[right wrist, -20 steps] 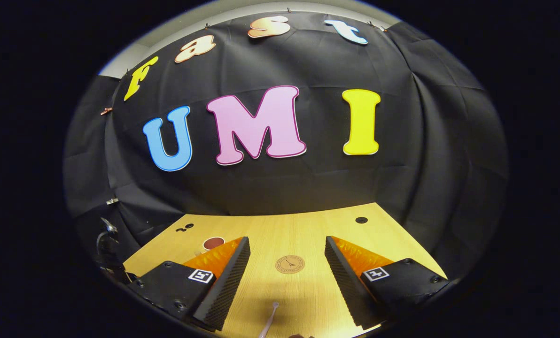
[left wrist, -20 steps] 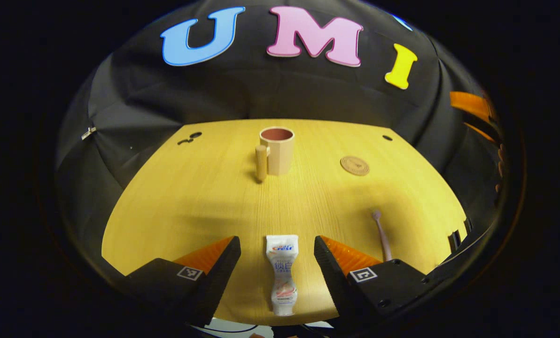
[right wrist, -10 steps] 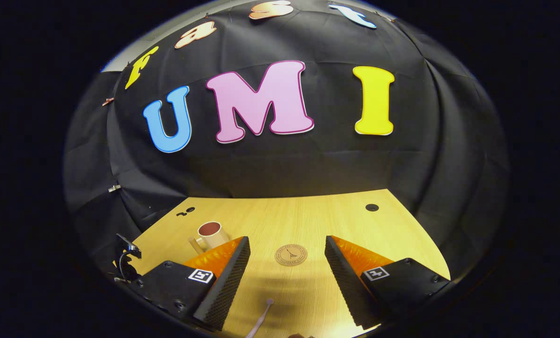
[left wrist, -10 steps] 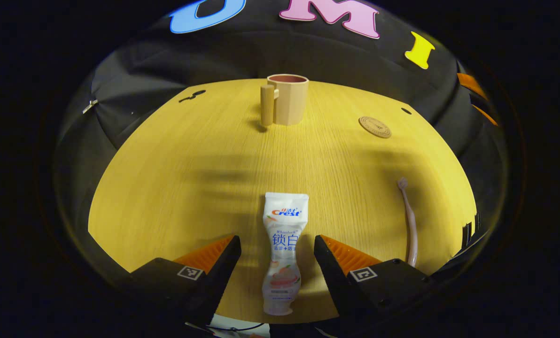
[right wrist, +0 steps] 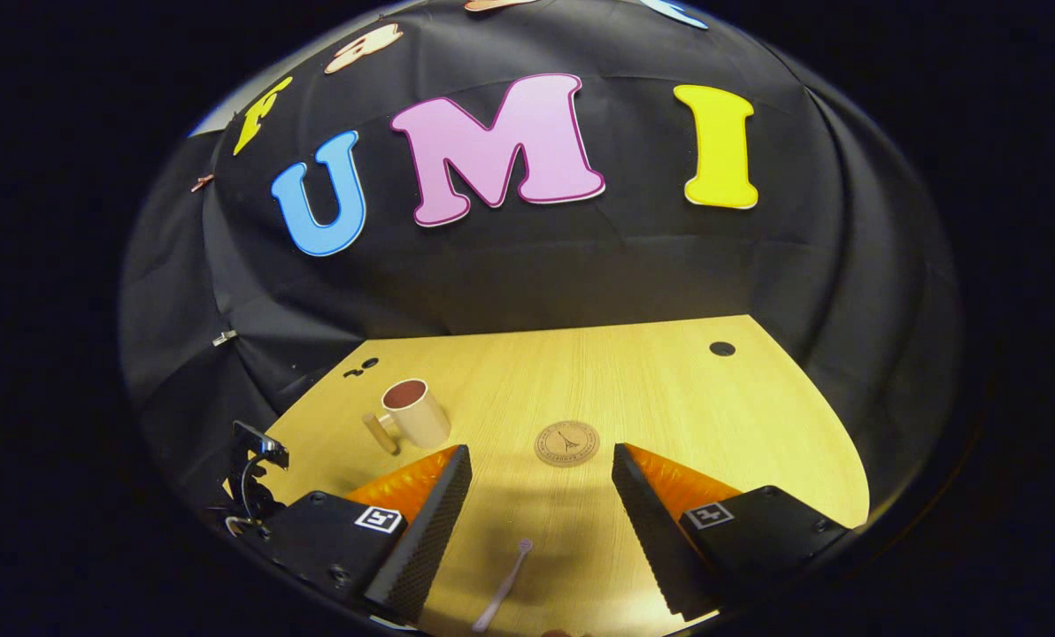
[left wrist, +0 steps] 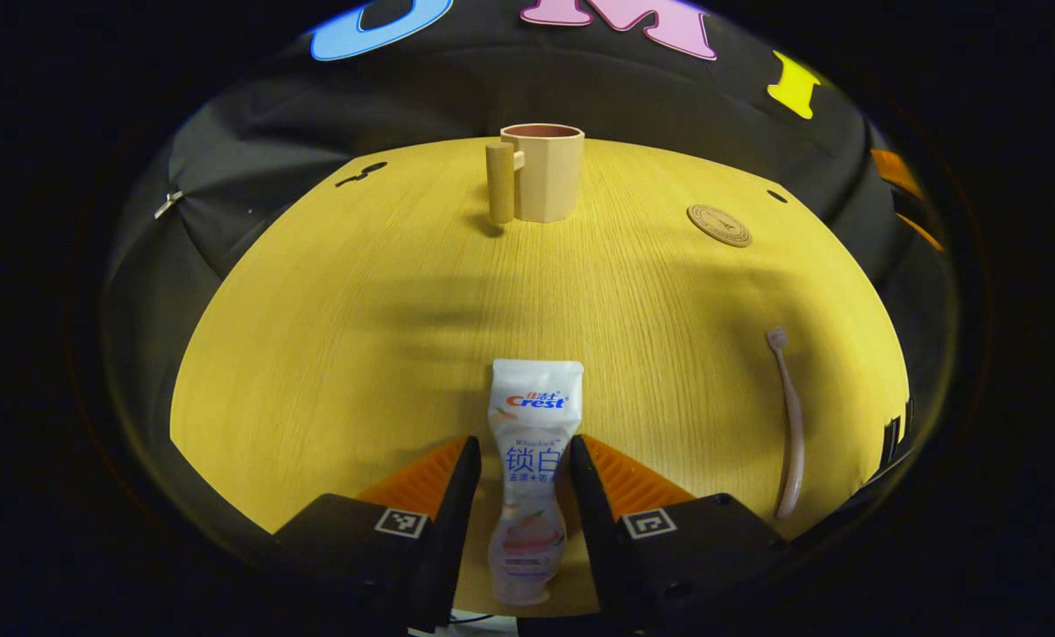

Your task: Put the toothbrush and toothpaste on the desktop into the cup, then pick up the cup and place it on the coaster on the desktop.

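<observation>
Left gripper view: the left gripper [left wrist: 517, 464] pinches the toothpaste [left wrist: 532, 460] on the desktop [left wrist: 333, 310], well short of the cup [left wrist: 541, 172]. The right gripper [right wrist: 541, 495] is spread wide above the toothbrush [right wrist: 503, 594], the coaster [right wrist: 566, 442] beside the cup.

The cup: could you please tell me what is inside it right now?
The cup shows only its reddish-brown inner wall near the rim; nothing sticks out. Its bottom is hidden from both views.

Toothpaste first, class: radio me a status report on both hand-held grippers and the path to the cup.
Left hand-held gripper closing around toothpaste, contact unclear. Right hand-held gripper open above toothbrush. Cup upright, path open.
</observation>
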### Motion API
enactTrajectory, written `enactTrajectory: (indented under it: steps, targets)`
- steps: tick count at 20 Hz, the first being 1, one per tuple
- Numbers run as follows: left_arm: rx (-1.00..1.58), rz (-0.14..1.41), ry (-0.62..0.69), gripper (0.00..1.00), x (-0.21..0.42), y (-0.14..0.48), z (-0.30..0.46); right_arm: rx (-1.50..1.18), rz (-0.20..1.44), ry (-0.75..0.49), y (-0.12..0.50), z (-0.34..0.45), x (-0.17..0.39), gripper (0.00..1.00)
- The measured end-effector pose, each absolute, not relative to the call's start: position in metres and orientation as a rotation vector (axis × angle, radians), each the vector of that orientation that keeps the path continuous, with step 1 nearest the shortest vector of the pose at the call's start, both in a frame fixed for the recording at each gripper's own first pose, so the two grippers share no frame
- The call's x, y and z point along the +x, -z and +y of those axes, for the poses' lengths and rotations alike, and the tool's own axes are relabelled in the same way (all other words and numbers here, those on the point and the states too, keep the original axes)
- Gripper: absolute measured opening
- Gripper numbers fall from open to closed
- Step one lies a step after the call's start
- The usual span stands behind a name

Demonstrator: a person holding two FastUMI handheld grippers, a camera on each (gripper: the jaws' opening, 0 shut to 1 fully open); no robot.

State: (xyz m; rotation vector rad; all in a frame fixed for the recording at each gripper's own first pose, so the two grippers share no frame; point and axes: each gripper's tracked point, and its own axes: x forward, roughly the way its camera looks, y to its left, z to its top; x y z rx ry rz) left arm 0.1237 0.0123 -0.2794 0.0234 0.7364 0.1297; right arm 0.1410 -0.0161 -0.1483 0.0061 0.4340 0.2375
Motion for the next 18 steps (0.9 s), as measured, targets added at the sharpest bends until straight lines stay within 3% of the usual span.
enactTrajectory:
  steps: [1, 4, 5, 10, 18]
  targets:
    - [0.031, 0.741, -0.120, 0.66, 0.124, 0.278, 0.012, 0.004, 0.455, -0.236, 0.155, -0.016, 0.139, 0.98]
    - [0.056, 0.723, -0.102, 0.34, 0.121, 0.276, 0.012, -0.002, 0.506, -0.231, 0.172, -0.012, 0.120, 0.98]
    - [0.058, 0.720, -0.100, 0.36, 0.123, 0.278, 0.012, -0.004, 0.525, -0.232, 0.178, -0.010, 0.115, 0.98]
    - [0.059, 0.708, -0.064, 0.24, 0.125, 0.275, 0.010, -0.023, 0.598, -0.235, 0.200, -0.006, 0.100, 0.99]
    - [-0.131, 0.611, -0.005, 0.20, 0.101, 0.240, 0.010, -0.017, 0.696, -0.168, 0.232, -0.005, 0.090, 0.99]
